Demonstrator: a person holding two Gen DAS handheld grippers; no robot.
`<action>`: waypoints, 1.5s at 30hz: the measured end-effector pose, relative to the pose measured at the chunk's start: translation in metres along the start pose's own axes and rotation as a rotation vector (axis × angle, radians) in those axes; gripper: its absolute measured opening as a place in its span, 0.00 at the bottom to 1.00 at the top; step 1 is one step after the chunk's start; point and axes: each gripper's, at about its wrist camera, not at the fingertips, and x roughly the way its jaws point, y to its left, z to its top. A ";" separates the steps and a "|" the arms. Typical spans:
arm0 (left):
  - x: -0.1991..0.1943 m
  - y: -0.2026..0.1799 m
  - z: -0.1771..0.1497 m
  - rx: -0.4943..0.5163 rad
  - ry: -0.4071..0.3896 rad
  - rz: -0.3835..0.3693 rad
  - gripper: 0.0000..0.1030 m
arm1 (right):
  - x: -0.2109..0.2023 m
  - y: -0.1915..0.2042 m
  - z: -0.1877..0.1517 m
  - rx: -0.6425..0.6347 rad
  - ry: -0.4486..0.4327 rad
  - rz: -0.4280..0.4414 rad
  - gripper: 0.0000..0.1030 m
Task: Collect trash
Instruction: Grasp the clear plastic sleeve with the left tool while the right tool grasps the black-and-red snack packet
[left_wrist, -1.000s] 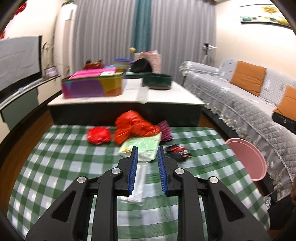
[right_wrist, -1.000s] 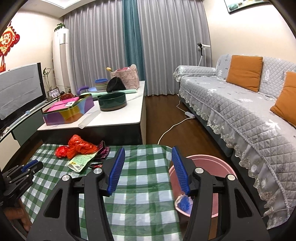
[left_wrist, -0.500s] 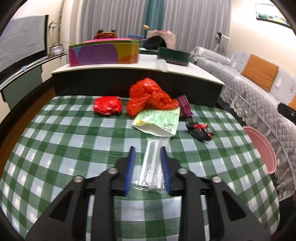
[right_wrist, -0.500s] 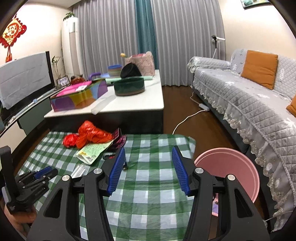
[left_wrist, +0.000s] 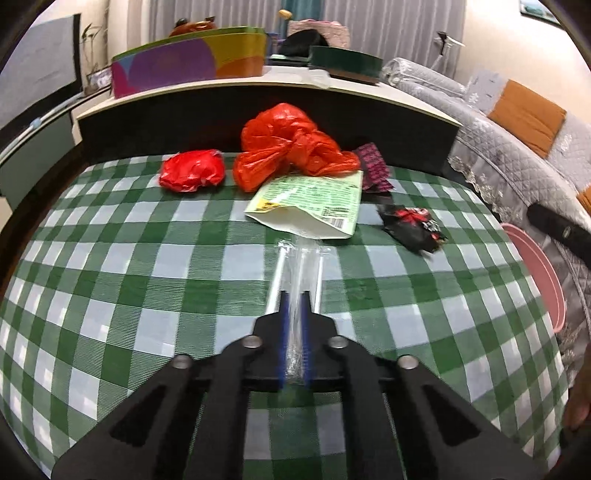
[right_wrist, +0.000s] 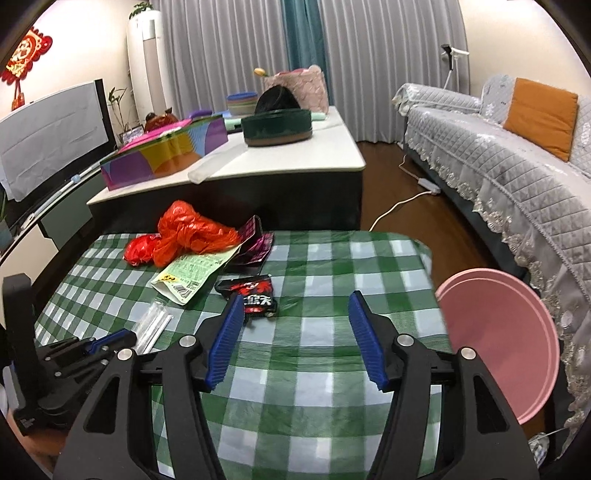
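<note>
My left gripper (left_wrist: 294, 301) is shut on a clear plastic wrapper (left_wrist: 300, 266) lying on the green checked table (left_wrist: 147, 277); the gripper also shows in the right wrist view (right_wrist: 122, 334) with the wrapper (right_wrist: 153, 325). Beyond it lie a green-white pouch (left_wrist: 310, 201), a black-red snack bag (left_wrist: 415, 225), a red plastic bag (left_wrist: 288, 144), a small red wad (left_wrist: 192, 170) and a dark pink packet (left_wrist: 375, 168). My right gripper (right_wrist: 295, 334) is open and empty above the table, near the black-red snack bag (right_wrist: 251, 293). A pink bin (right_wrist: 498, 343) stands right of the table.
A low white-topped table (right_wrist: 295, 155) behind holds a colourful box (right_wrist: 166, 151) and a dark green bowl (right_wrist: 277, 125). A grey sofa (right_wrist: 517, 177) with orange cushions runs along the right. A cable lies on the wooden floor (right_wrist: 399, 206).
My left gripper moved down and forward and closed on the clear wrapper. My right gripper swung left from over the pink bin to over the table, still open.
</note>
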 end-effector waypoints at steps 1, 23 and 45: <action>0.000 0.002 0.001 -0.007 0.000 0.004 0.02 | 0.006 0.003 0.000 -0.001 0.009 0.004 0.58; -0.001 0.015 0.023 -0.067 -0.109 0.056 0.01 | 0.106 0.025 0.004 0.019 0.176 0.042 0.78; -0.047 -0.008 0.020 0.015 -0.168 0.053 0.00 | 0.035 0.021 0.003 -0.039 0.104 0.091 0.37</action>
